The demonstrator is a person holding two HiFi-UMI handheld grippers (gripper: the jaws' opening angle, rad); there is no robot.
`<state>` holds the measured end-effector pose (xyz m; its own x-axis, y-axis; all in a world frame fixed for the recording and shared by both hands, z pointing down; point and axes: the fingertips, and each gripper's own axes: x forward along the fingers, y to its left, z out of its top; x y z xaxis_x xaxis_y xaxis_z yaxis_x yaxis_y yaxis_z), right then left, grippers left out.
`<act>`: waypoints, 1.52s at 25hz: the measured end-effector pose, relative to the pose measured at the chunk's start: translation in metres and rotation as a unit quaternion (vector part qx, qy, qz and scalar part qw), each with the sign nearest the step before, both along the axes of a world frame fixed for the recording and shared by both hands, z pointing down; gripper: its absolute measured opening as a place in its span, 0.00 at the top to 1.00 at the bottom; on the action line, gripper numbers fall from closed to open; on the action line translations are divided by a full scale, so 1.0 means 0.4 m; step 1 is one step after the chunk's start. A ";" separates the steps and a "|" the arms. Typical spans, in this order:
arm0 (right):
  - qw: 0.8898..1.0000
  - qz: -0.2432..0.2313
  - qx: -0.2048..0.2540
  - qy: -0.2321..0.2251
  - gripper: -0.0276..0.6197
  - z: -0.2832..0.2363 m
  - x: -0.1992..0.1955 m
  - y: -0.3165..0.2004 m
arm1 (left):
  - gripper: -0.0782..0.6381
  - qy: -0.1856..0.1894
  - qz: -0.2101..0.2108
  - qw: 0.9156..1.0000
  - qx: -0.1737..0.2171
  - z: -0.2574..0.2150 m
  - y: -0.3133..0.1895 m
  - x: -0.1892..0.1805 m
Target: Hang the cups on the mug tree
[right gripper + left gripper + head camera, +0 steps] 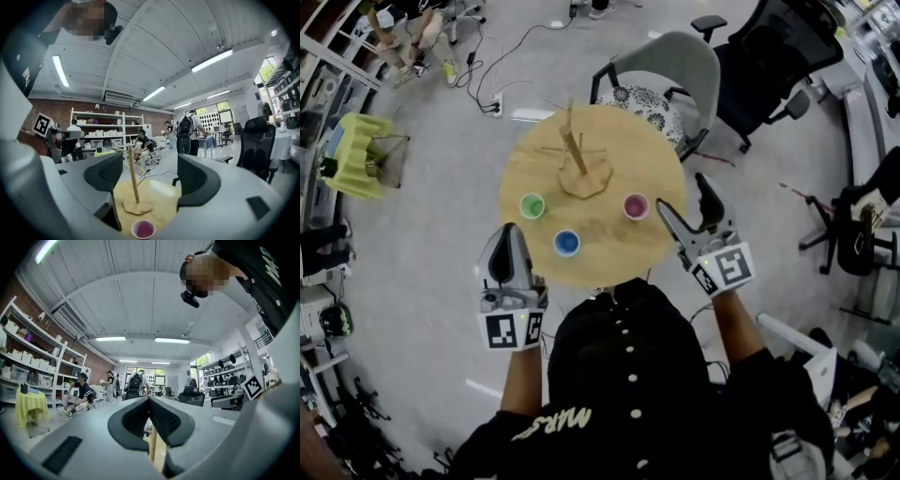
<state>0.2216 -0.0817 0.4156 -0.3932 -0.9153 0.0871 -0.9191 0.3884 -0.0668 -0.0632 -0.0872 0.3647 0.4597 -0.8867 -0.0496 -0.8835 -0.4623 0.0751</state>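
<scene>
Table: we look down on a round wooden table [525, 169] with three cups standing upright on it.
Mug tree: the mug tree [576, 157] stands toward the far side of the table, its pegs bare.
Cups: the green cup [532, 206] sits left, the blue cup [566, 243] nearest us, and the pink cup [636, 206] right, all apart from the tree's base.
Left gripper: we hold the left gripper [508, 231] at the table's near left edge, its jaws clenched together on nothing.
Right gripper: the right gripper [682, 193] is at the near right edge, its jaws released and wide apart, with the pink cup low in its view.
</scene>
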 end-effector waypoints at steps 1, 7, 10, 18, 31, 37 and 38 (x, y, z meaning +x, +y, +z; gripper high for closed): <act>1.000 -0.005 -0.008 0.003 0.41 0.027 -0.002 -0.008 | 0.90 -0.001 -0.001 1.000 -0.006 0.010 -0.004 0.006; 0.995 -0.043 -0.076 0.042 0.41 0.253 -0.046 -0.032 | 0.90 -0.013 -0.001 0.999 -0.034 0.075 -0.026 0.038; 0.989 -0.052 -0.126 0.055 0.41 0.371 -0.080 -0.026 | 0.90 -0.019 -0.004 0.999 -0.048 0.108 -0.019 0.042; 0.971 -0.079 -0.191 0.121 0.38 0.652 -0.107 0.005 | 0.90 -0.027 -0.011 0.997 -0.074 0.186 -0.017 0.037; 0.949 -0.108 -0.239 0.176 0.36 0.911 -0.099 -0.023 | 0.90 -0.033 -0.021 0.992 -0.116 0.306 -0.011 0.040; 0.949 -0.106 -0.226 0.195 0.37 0.933 -0.107 -0.050 | 0.90 -0.034 -0.026 0.991 -0.126 0.327 -0.009 0.033; 0.949 -0.105 -0.220 0.200 0.40 0.929 -0.108 -0.054 | 0.90 -0.035 -0.027 0.991 -0.125 0.327 -0.009 0.032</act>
<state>0.1784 -0.1032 0.7871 -0.4185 -0.6609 0.6229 -0.8102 0.5816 0.0726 -0.0505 -0.0910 0.4955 0.4063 -0.8904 0.2050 -0.9134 -0.3892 0.1197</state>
